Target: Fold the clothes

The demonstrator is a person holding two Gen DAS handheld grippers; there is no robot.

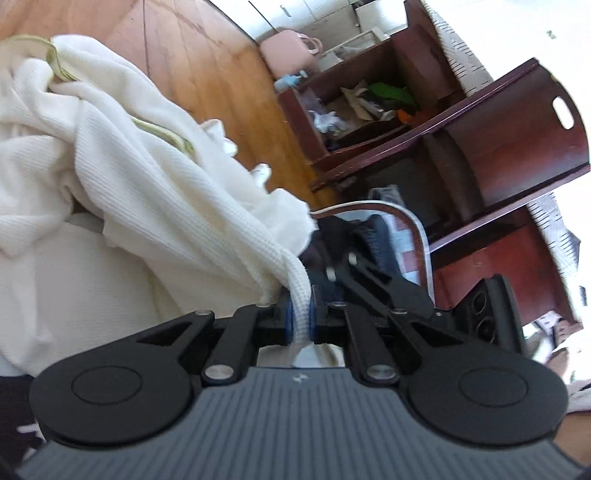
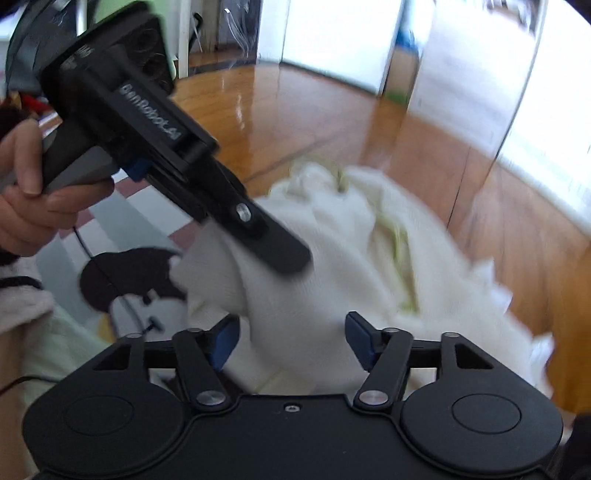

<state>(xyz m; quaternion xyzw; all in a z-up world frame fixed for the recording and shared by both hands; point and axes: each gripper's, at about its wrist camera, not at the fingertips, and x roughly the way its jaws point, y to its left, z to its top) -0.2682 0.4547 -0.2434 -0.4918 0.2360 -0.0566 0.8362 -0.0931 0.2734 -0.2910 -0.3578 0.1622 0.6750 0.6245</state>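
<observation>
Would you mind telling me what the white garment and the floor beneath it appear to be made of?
The crumpled white garment looks like a soft ribbed knit, probably cotton: fine parallel ribs show across it, with a thick rolled hem and pale green trim. The orange-brown floor looks like polished wooden boards, or a laminate imitation: plank seams and glossy window reflections show.

A lived-in room of a home. A glossy wooden floor (image 1: 207,74) runs far across the room. To the right stands a dark red wooden shelf unit (image 1: 480,155), its compartments cluttered with papers and odds and ends. A pink bag (image 1: 291,50) sits beyond it, and white doors (image 2: 332,33) line the far wall.
</observation>
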